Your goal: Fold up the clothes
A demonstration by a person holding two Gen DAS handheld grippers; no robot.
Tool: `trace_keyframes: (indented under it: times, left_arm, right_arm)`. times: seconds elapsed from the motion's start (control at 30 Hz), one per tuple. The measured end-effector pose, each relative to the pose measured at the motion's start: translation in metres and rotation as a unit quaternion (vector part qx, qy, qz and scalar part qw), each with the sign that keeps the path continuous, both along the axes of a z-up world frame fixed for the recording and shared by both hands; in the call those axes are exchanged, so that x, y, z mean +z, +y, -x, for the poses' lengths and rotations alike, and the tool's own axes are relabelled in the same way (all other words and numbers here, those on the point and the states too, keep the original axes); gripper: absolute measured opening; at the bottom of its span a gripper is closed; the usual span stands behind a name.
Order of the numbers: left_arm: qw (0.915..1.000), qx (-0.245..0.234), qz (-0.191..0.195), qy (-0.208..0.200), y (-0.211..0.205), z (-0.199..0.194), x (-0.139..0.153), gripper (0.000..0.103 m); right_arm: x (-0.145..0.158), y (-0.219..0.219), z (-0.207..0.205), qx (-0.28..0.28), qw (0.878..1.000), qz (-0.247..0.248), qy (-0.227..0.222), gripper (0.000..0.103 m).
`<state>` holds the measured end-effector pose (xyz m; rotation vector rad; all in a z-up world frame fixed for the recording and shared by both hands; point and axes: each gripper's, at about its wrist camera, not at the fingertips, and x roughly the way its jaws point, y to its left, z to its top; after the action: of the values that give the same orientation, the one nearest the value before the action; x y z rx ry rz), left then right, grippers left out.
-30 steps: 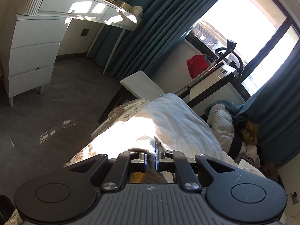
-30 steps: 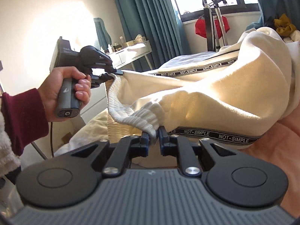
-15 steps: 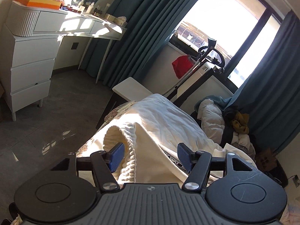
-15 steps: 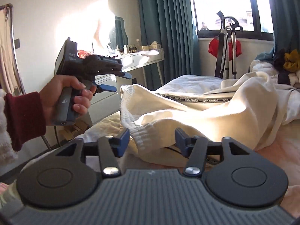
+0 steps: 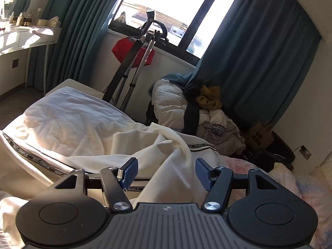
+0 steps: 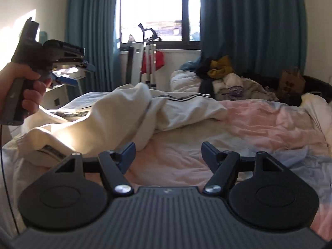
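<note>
While both grippers hang above the bed (image 6: 259, 124), nothing is pinched in either. Seen from the left wrist, the left gripper (image 5: 165, 173) has its blue pads (image 5: 129, 171) spread wide and is closing slightly; a ridge of the cream garment (image 5: 145, 145) rises in the gap between them, but neither pad presses on it. That garment, a cream sweatshirt-like piece with a dark lettered band (image 5: 200, 145) along its hem, lies crumpled across the bed from about 9 o'clock toward 12 o'clock of the left gripper, sunlit on its left part.

From the right wrist, the right gripper (image 6: 168, 155) is parted wide and opening further, with only the pink bedsheet showing between the fingers. The cream garment (image 6: 116, 116) sits at roughly 10 to 11 o'clock of it, its lower fold just beside the left finger; whether they touch I cannot tell. A ribbed cuff (image 6: 27, 139) lies at about 9 o'clock. At upper left, a hand (image 6: 25, 87) grips the handle of the left gripper (image 6: 81, 72), whose blue fingertips stand apart in the air above the garment.

Beyond the bed, at 12 to 1 o'clock, a pile of clothes (image 6: 224, 76) rests beneath teal curtains (image 6: 253, 20) and a bright window (image 6: 153, 6).
</note>
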<state>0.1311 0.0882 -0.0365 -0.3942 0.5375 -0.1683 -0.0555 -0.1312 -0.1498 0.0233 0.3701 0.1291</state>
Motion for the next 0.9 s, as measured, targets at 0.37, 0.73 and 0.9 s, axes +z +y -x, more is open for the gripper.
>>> trace_keyframes:
  times: [0.37, 0.73, 0.9]
  left_arm:
    - [0.9876, 0.058, -0.141, 0.038, -0.125, -0.173, -0.046, 0.049]
    - [0.966, 0.099, -0.228, 0.071, -0.143, -0.197, -0.075, 0.005]
    - [0.9724, 0.044, -0.229, -0.012, -0.147, -0.112, -0.025, 0.004]
  right_arm:
    - [-0.041, -0.022, -0.062, -0.022, 0.999, -0.02, -0.02, 0.072]
    - [-0.073, -0.027, -0.089, -0.064, 0.997, 0.013, -0.037, 0.072]
    - [-0.064, -0.043, -0.084, -0.102, 0.993, -0.006, -0.052, 0.072]
